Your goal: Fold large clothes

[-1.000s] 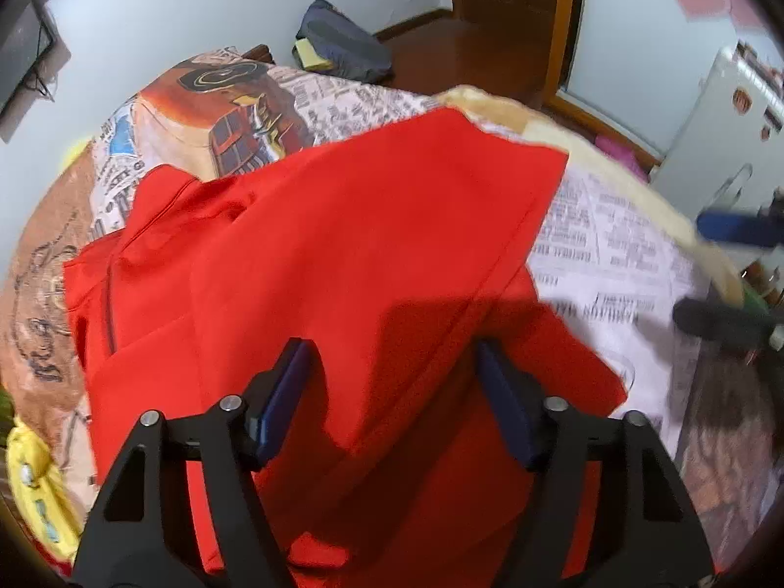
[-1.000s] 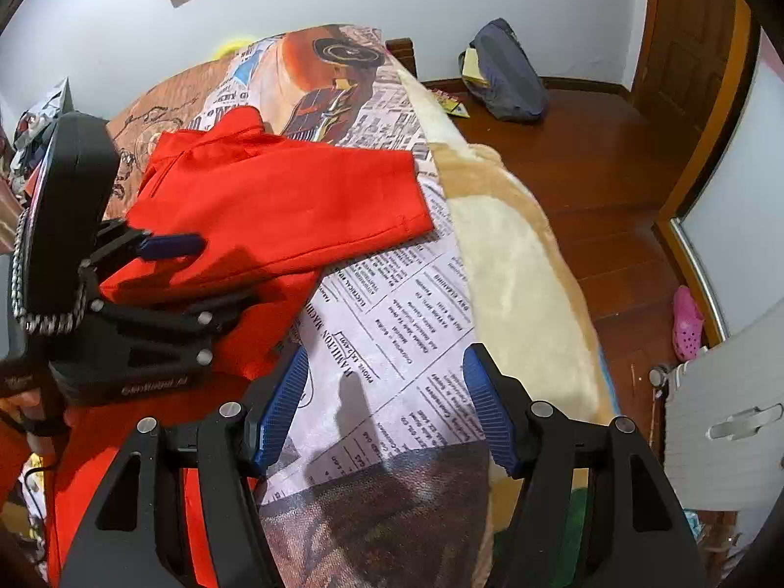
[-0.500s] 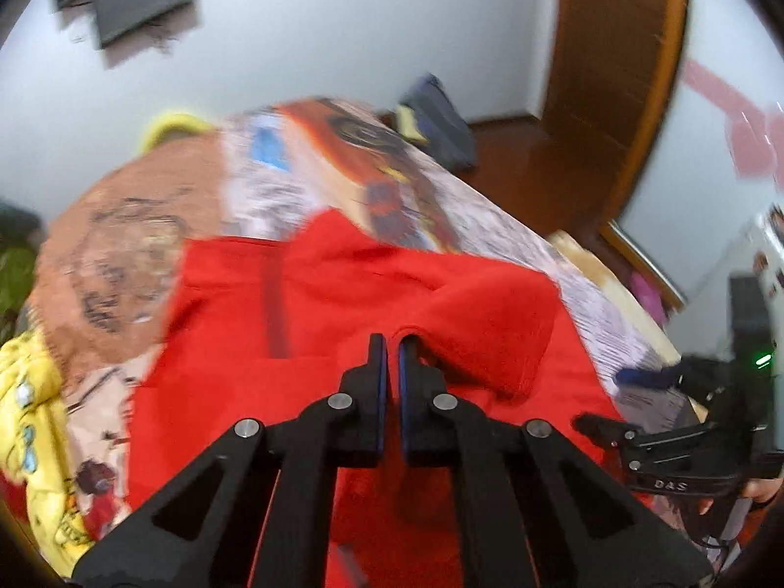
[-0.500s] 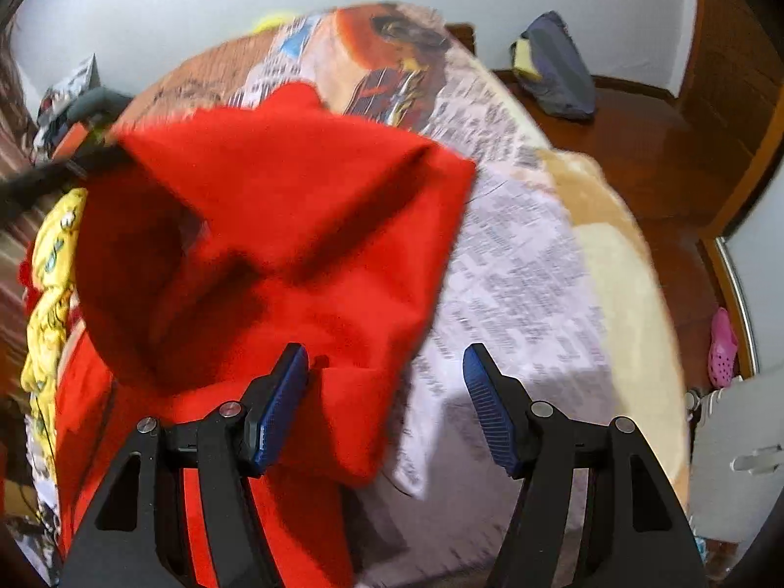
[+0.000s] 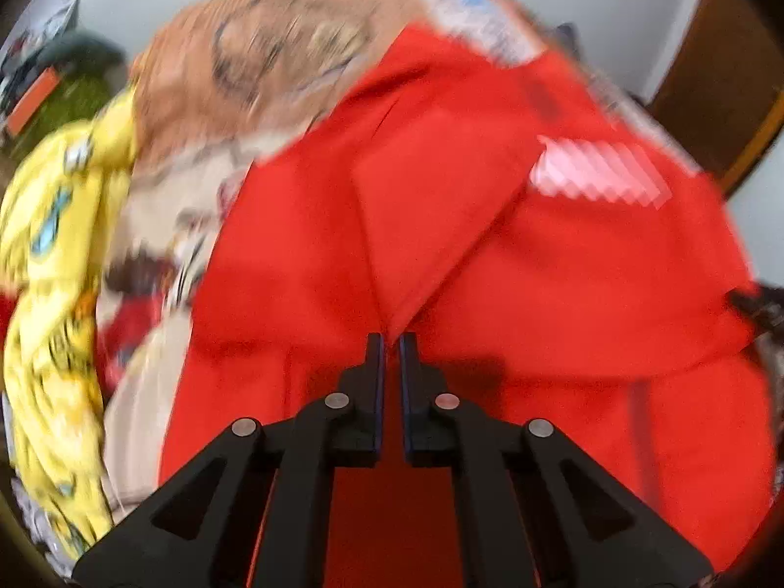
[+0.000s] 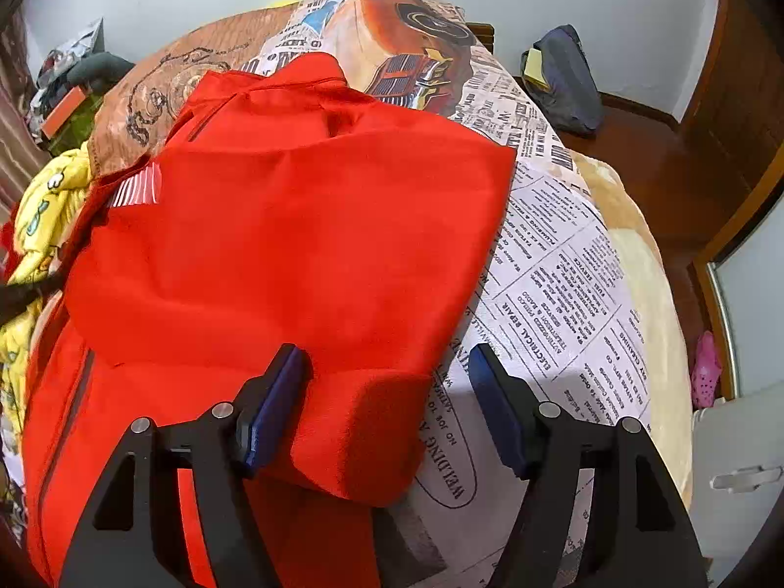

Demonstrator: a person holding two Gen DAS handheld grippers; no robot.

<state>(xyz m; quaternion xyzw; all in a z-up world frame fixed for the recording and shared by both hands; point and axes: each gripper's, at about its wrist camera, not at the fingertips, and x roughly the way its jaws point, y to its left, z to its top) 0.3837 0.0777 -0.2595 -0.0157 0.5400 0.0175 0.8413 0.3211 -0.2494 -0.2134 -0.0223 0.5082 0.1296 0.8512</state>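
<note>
A large red garment point(image 6: 294, 245) lies on a bed with a newspaper-print cover point(image 6: 558, 284). Its right part is folded over toward the left. In the blurred left wrist view my left gripper point(image 5: 390, 343) is shut on a corner of the red garment point(image 5: 490, 245) and holds a fold of it taut. My right gripper point(image 6: 387, 362) is open, its jaws wide apart, just above the folded red edge near the bed's front. A white striped label point(image 6: 137, 191) shows at the garment's left.
A yellow patterned cloth point(image 6: 34, 225) lies bunched at the bed's left side. A dark bag point(image 6: 563, 78) sits on the wooden floor by the far wall. A white appliance point(image 6: 735, 465) stands at the lower right. A pink shoe point(image 6: 705, 362) lies near the door.
My left gripper closed on the red garment and carried it across to the left, folding it over. My right gripper stayed open and moved over the folded edge.
</note>
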